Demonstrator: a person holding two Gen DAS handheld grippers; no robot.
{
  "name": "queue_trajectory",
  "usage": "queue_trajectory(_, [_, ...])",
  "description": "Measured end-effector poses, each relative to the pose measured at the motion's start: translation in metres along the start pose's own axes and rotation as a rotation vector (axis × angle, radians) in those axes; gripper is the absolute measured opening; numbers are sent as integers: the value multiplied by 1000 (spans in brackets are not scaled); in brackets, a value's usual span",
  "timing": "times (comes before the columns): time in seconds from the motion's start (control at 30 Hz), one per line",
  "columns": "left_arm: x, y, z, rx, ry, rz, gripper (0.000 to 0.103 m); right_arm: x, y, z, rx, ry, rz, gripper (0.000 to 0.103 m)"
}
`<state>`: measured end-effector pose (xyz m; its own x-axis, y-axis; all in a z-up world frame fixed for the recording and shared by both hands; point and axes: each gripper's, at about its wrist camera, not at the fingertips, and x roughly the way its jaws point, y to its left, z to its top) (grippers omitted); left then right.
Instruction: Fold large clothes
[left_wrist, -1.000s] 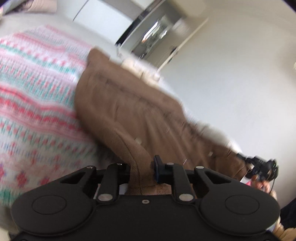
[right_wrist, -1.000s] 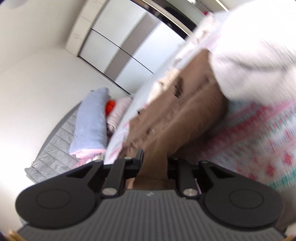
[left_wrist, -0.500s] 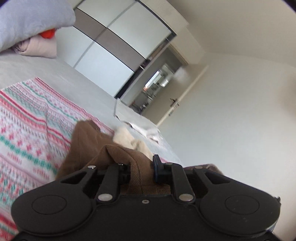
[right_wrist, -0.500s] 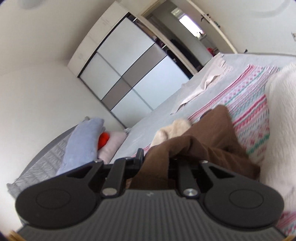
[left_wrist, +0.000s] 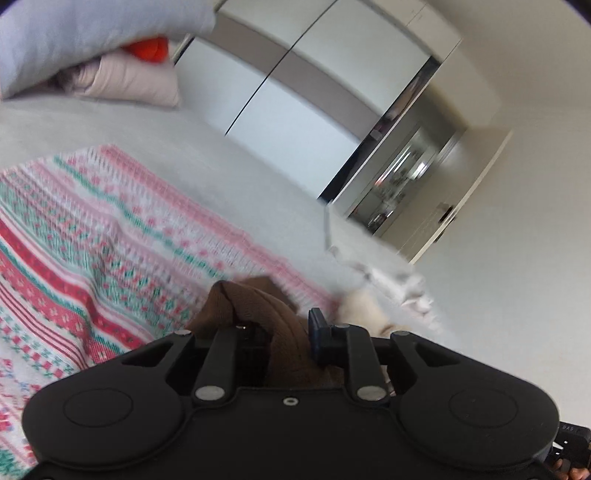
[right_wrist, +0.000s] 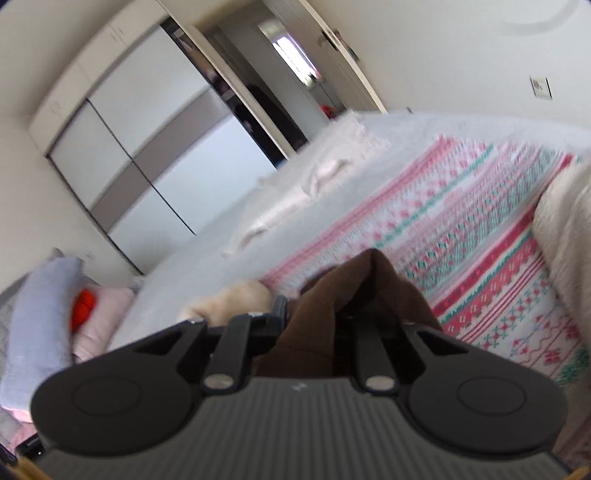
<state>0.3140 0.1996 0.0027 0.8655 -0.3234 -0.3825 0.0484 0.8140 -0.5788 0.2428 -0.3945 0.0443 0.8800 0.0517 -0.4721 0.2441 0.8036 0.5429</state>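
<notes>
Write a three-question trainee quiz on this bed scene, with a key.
1. True or false: brown cloth sits between the fingers of both tools.
2. What colour is the small object between the pillows?
3. What lies directly under the brown garment: A bare floor, B patterned blanket, C wooden table?

Key:
1. True: the brown garment is in the left tool and the right tool, both easing open.
2. Orange, between the pillows.
3. B, the patterned blanket.

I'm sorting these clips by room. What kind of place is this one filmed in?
Most likely a bedroom at home: a wide bed with a patterned blanket, pillows piled at its head, and a sliding-door wardrobe along the wall.
</notes>
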Motion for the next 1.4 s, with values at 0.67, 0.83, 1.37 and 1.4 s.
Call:
queue_trajectory(0.67, [-24,-6,29,84,-107,96,93,-12,-23,37,196,-93,194,98])
queue_trajectory(0.83, [24,-7,20,240,114,164,93,5,-4,45,-78,-80,-122,100])
queue_trajectory(1.37, [1,-61,1,348,-221,202,13,44,70,-33,-600,-344,-452,10])
queue_trajectory(1.4, [-5,-73,-1,380,-290,208,13,39,76,-34,-608,-404,-465,10])
